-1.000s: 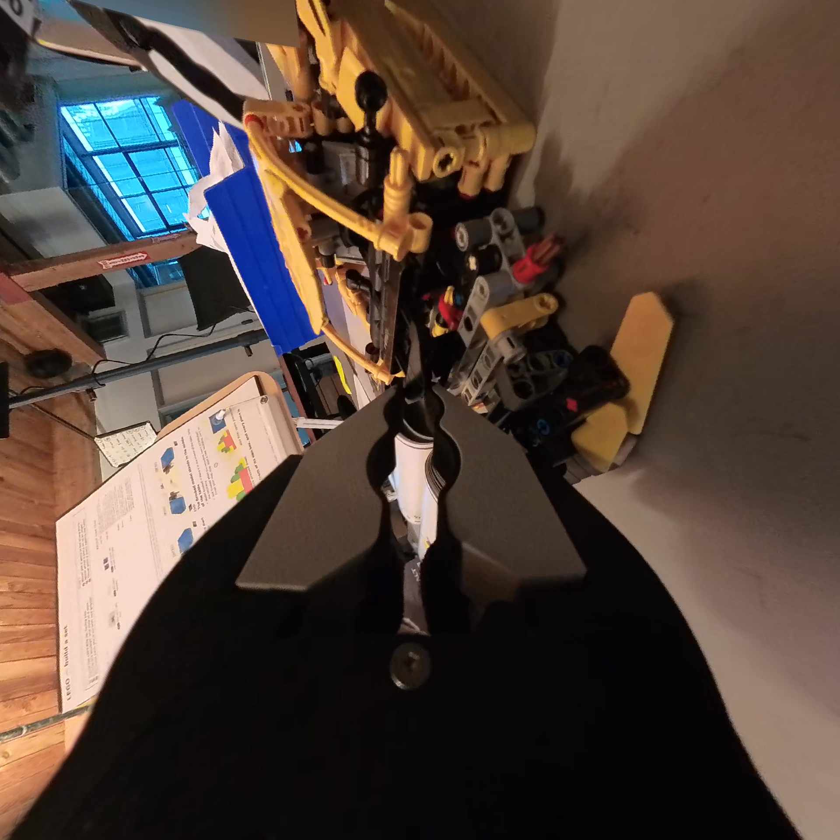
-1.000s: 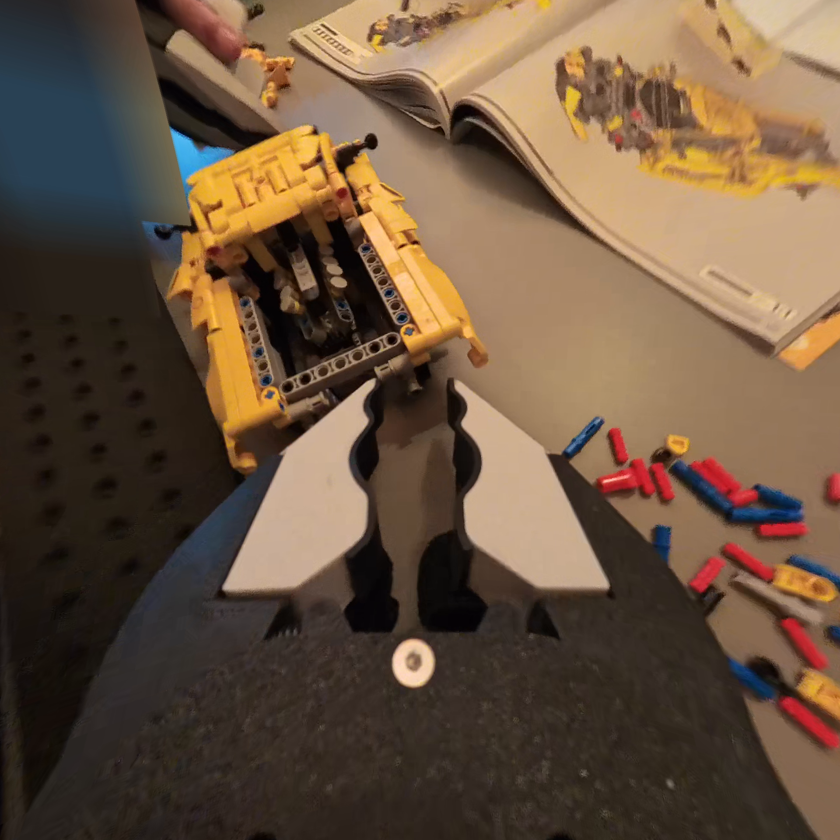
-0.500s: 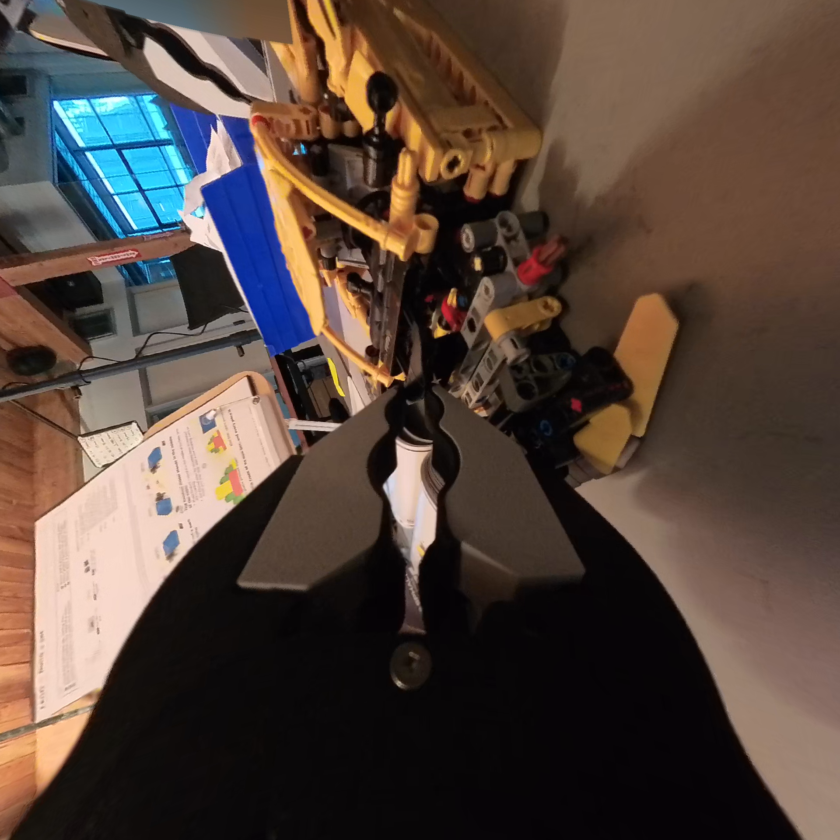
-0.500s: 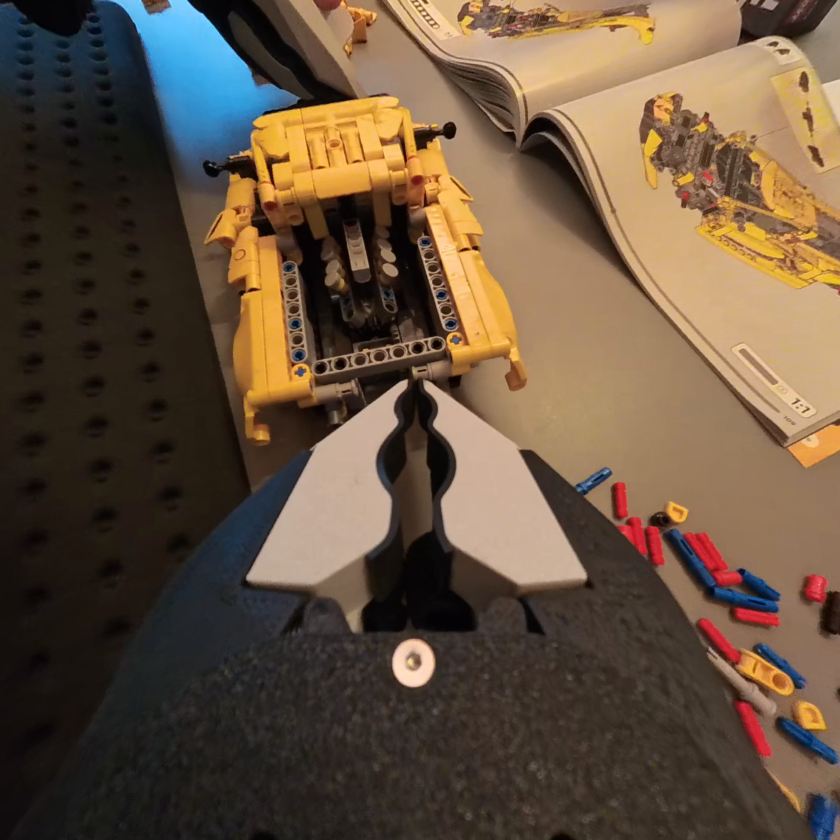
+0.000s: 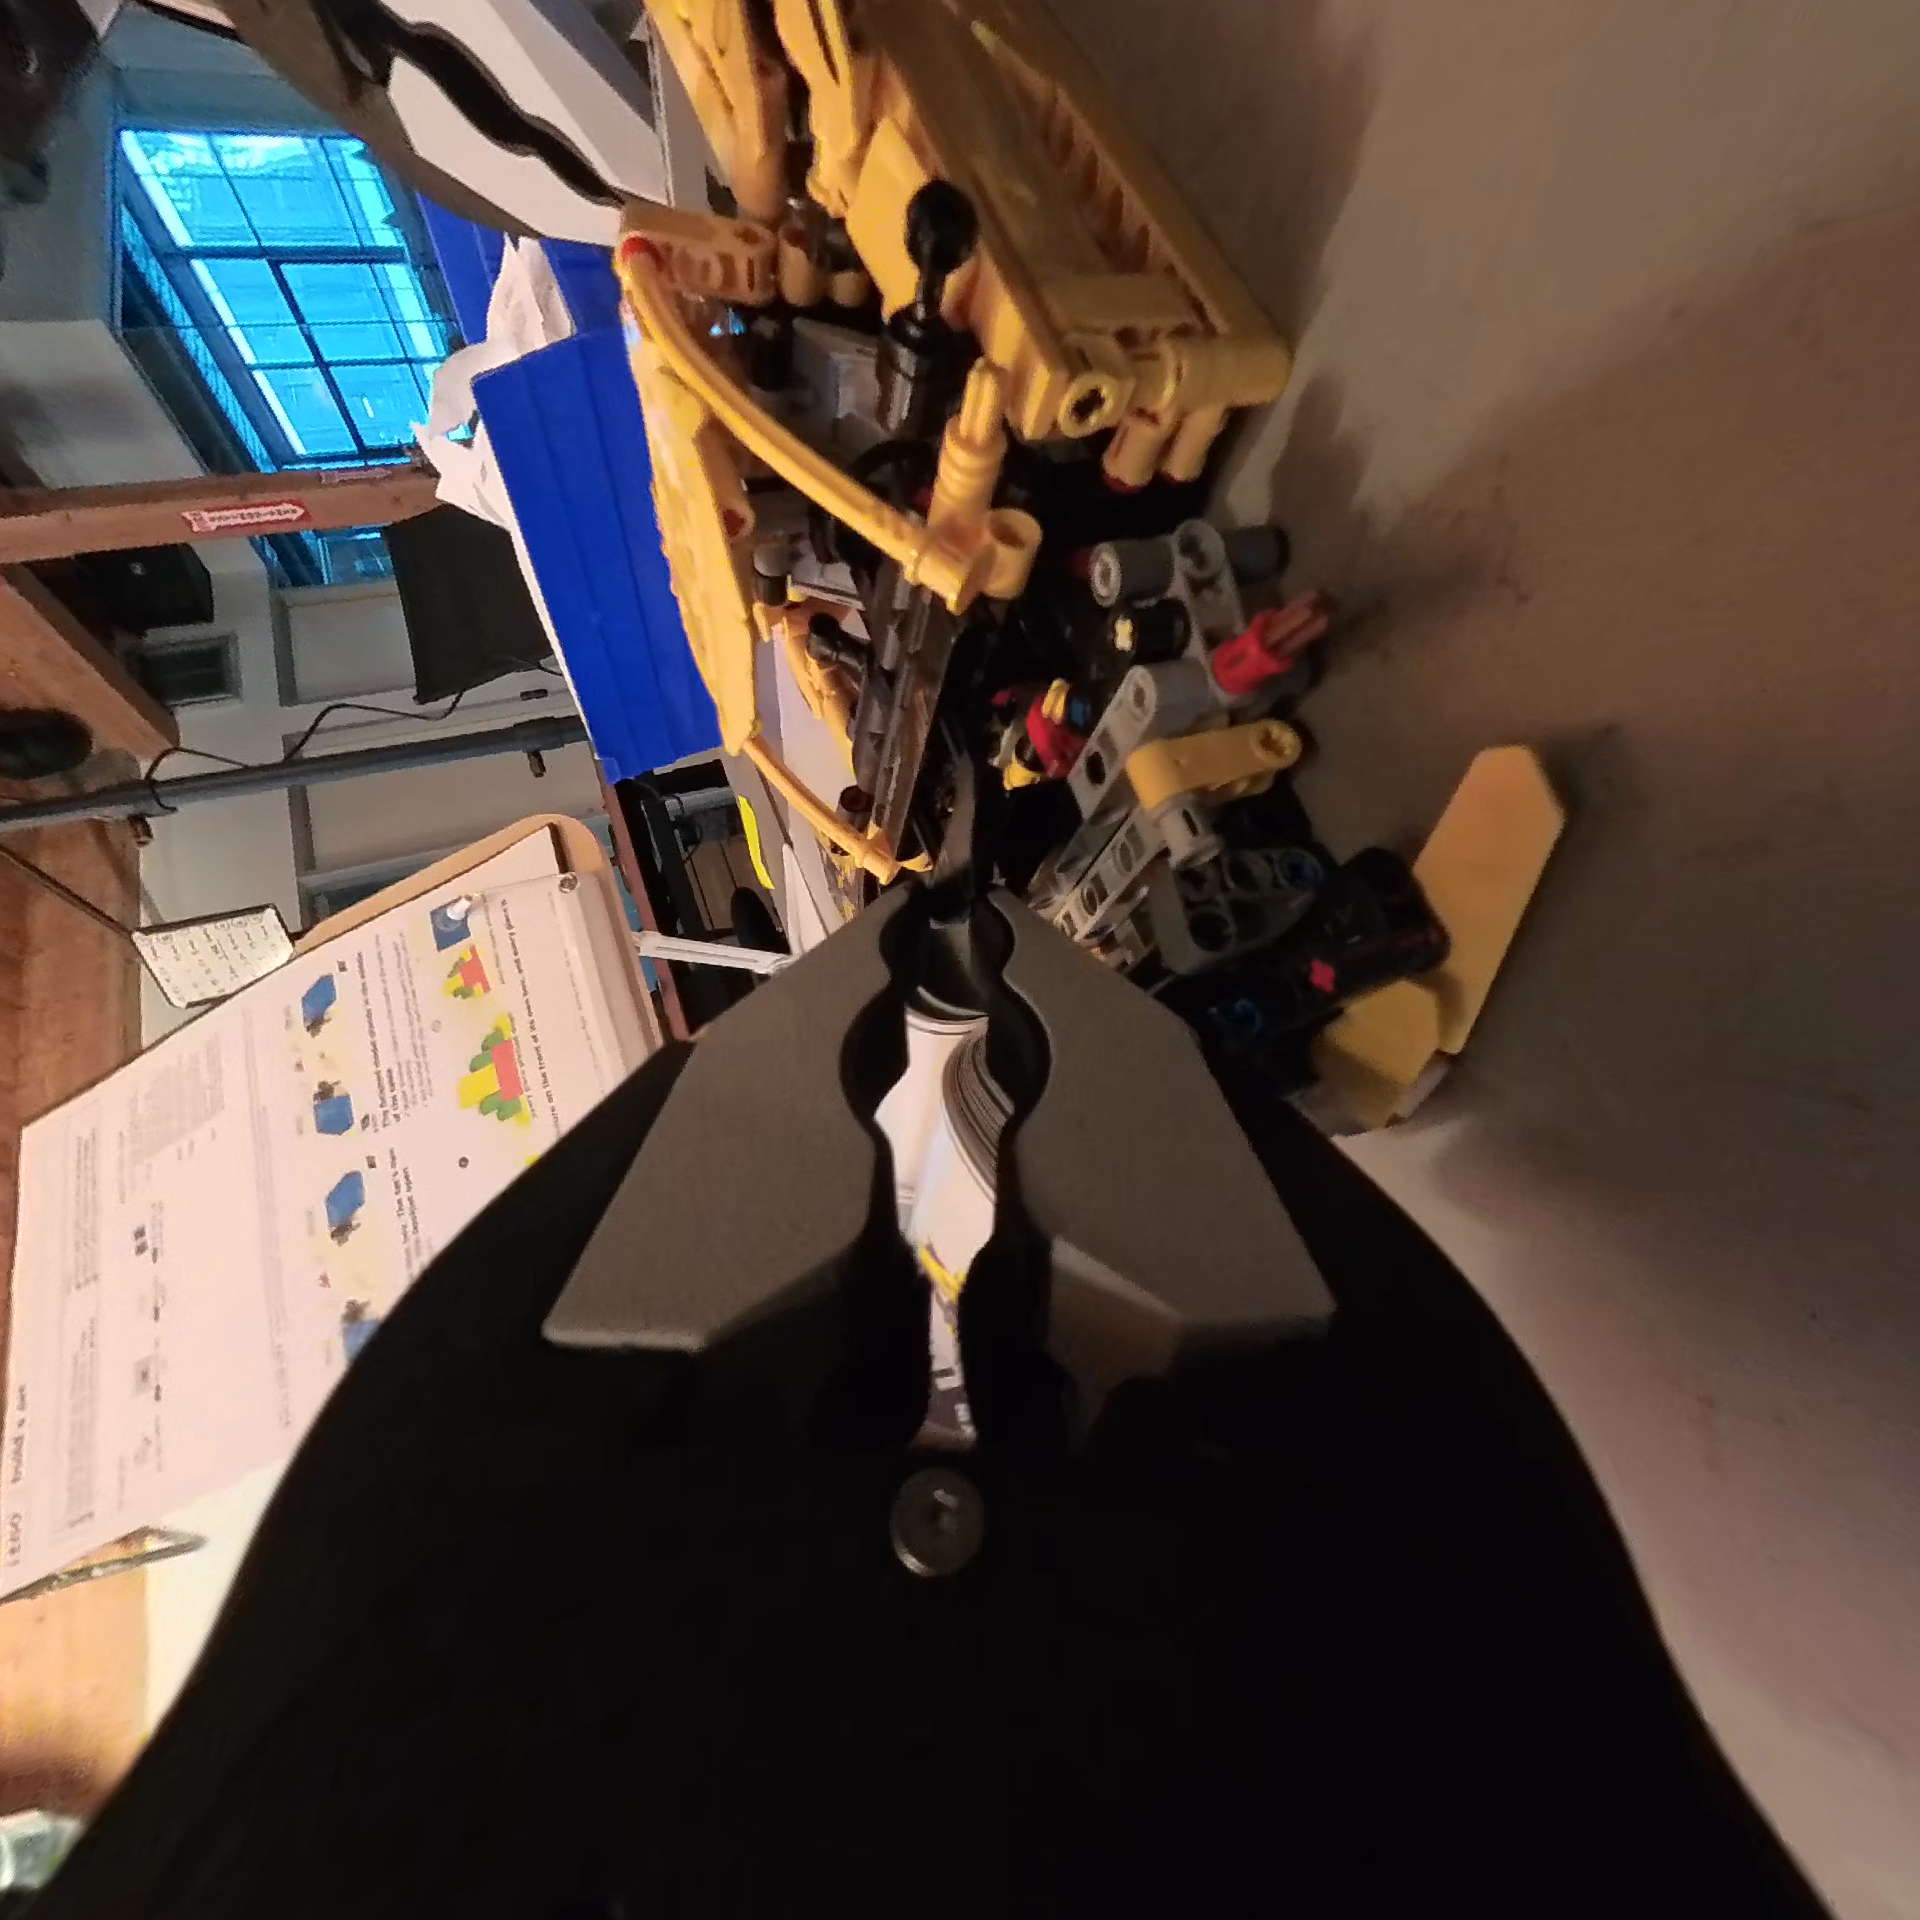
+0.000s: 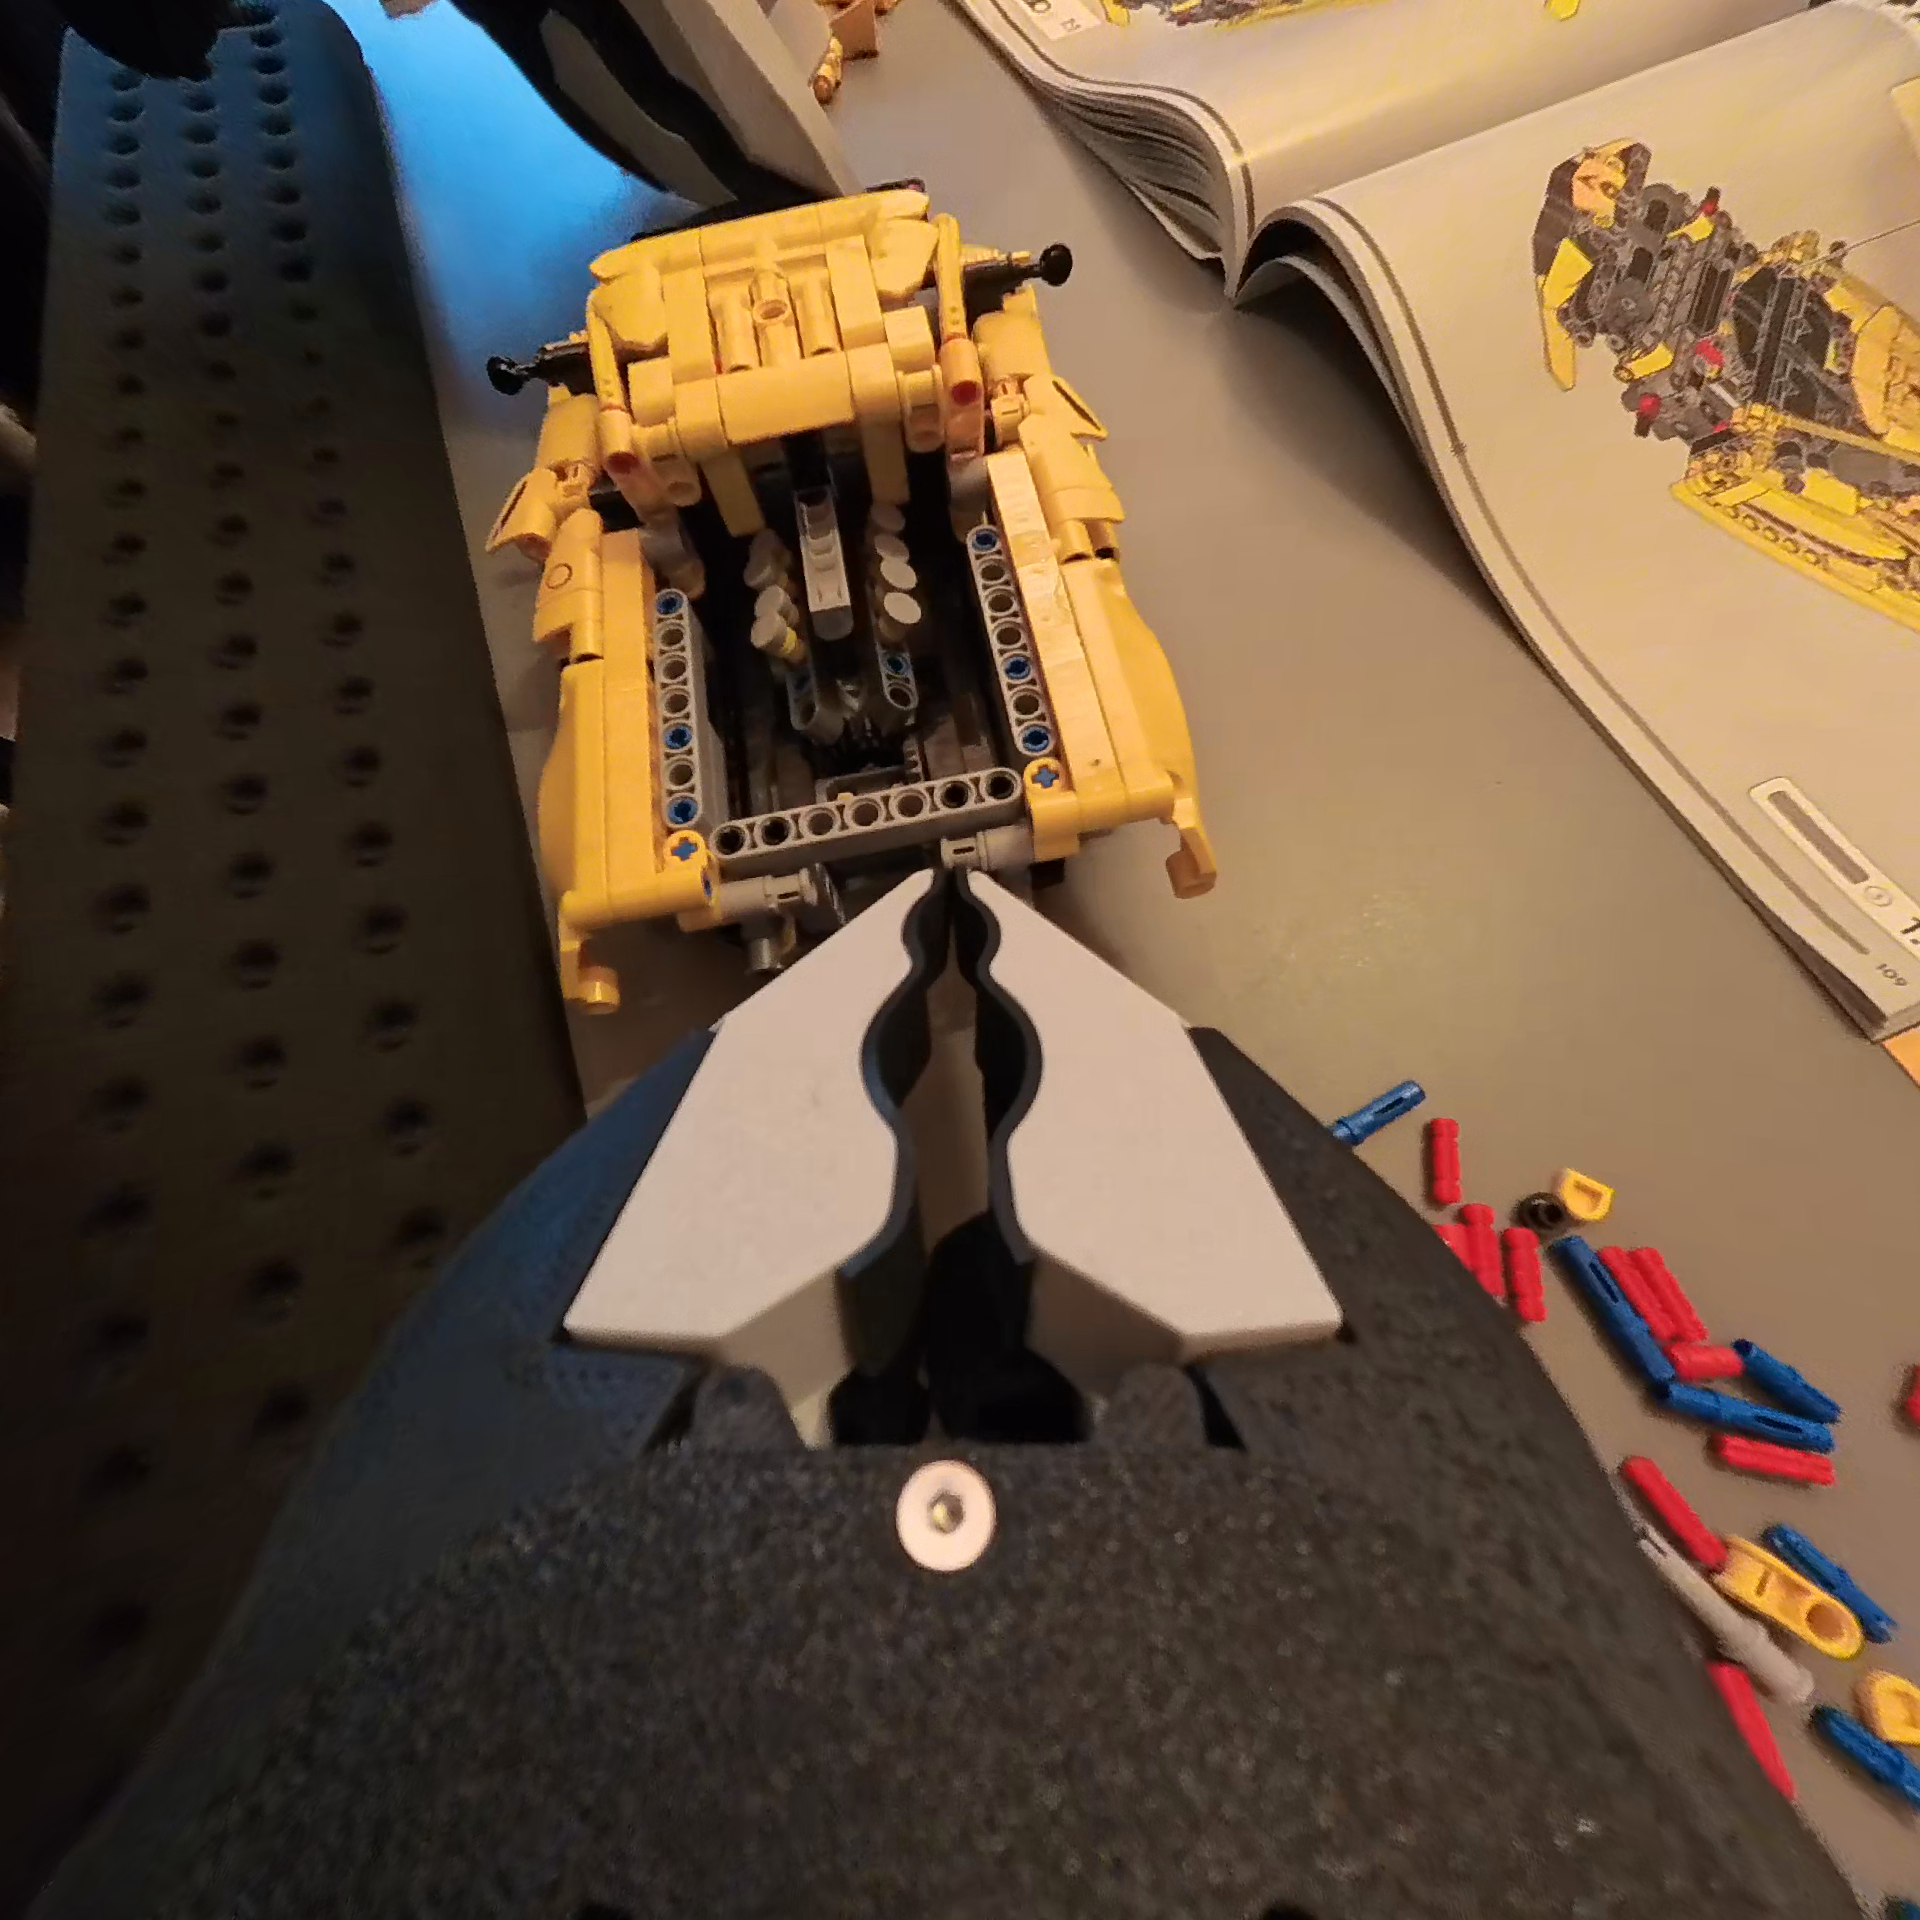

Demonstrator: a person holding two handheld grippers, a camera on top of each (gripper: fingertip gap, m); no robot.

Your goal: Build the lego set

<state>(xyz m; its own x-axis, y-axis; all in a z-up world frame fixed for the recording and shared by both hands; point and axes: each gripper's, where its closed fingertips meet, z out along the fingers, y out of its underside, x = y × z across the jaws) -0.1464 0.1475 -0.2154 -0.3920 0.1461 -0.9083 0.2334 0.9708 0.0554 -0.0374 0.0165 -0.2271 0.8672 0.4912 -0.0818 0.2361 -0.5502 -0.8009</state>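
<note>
The yellow lego car (image 6: 1101,707) stands on the grey table (image 6: 1351,935), its open top showing grey beams and engine parts. My right gripper (image 6: 951,883) is shut, its tips right at the grey connector on the car's near end; I cannot tell whether it pinches it. My left gripper (image 5: 951,899) is shut on a thin black part at the car's (image 5: 1091,260) other end. The left gripper also shows in the right wrist view (image 6: 707,114), behind the car.
An open instruction book (image 6: 1558,520) lies to the car's right. Loose red, blue and yellow pins (image 6: 1683,1351) are scattered at the near right. A dark perforated panel (image 6: 260,727) runs along the left. A blue bin (image 5: 582,540) and an instruction sheet (image 5: 260,1143) stand beyond the table. Tip to tip, the grippers are about 20 cm apart.
My right gripper went from open to shut and moved up to the car's near end. The left gripper kept its hold and barely moved.
</note>
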